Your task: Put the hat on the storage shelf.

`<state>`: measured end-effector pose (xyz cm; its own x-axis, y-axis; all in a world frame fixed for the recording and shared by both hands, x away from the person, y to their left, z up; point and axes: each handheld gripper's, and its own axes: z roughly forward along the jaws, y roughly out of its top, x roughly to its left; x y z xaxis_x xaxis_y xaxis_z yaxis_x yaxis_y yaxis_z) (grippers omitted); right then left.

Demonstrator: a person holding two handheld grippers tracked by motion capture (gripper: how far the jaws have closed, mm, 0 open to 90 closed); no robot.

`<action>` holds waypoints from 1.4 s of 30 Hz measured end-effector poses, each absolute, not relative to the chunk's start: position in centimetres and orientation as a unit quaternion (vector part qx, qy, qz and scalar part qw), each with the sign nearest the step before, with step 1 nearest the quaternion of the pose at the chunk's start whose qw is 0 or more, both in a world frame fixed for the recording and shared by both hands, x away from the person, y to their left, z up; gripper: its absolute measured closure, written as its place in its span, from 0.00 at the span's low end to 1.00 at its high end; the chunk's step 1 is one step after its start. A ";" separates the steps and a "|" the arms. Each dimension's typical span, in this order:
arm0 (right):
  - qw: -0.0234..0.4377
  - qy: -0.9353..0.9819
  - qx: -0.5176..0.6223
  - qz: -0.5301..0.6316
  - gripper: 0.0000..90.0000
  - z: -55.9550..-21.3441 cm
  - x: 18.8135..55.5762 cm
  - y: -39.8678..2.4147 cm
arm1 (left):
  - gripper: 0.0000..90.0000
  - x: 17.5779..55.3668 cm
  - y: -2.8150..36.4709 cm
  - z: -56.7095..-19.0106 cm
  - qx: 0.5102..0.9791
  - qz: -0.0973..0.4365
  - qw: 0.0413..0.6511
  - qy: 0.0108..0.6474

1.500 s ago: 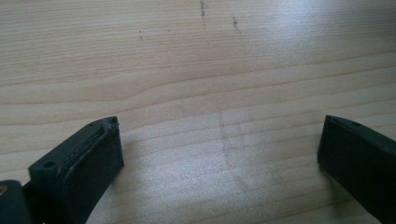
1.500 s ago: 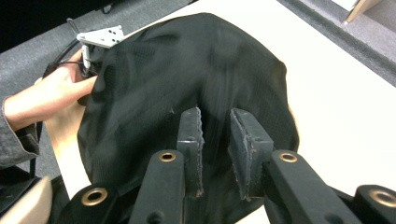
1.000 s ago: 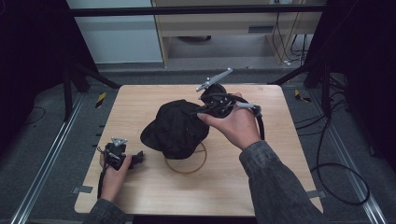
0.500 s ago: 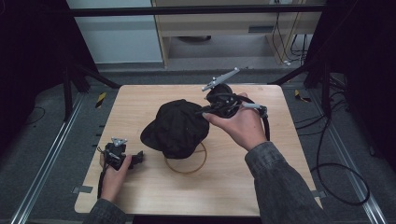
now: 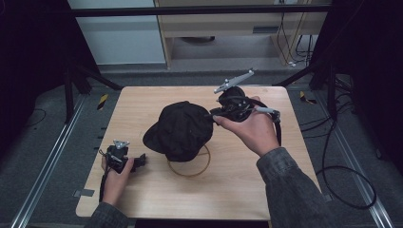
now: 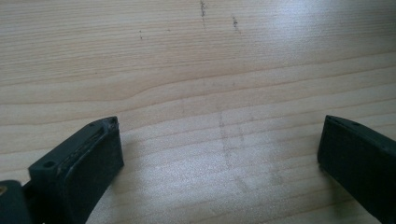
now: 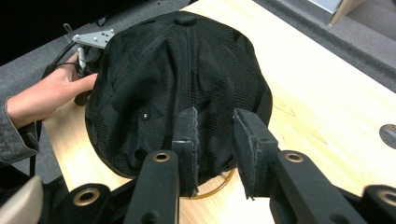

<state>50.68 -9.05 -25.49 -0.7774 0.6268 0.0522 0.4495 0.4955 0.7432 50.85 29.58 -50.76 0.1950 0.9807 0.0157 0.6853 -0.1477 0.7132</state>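
Right gripper (image 7: 215,135) jaws just opened a bit, gap bare, hovering off the black cap (image 5: 183,129). Cap sits over the wooden ring (image 5: 190,167) on the worktop (image 5: 142,102). Left gripper (image 5: 124,159) stayed put, jaws wide apart, so the cap looks released.

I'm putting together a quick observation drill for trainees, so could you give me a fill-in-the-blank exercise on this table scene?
1. The black cap partly covers a thin ring made of ____.
2. The left tongs point at bare table with their jaws ____.
3. The right tongs are aimed at the ____.
4. The table top is made of ____.

Missing words: wood; open; cap; wood
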 end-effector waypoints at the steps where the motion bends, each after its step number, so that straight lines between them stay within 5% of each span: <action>1: 0.114 0.857 0.314 0.391 0.77 -25.5 50.6 -9.2 | 0.00 50.9 29.6 -50.8 0.715 0.251 0.294 0.583; 25: 0.129 0.841 0.348 0.394 0.59 -25.9 49.7 -12.6 | 0.00 50.9 29.6 -50.8 0.715 0.251 0.295 0.583; 42: 0.177 0.821 0.377 0.391 0.20 -27.1 49.0 -15.2 | 0.00 50.8 29.6 -50.8 0.714 0.252 0.295 0.583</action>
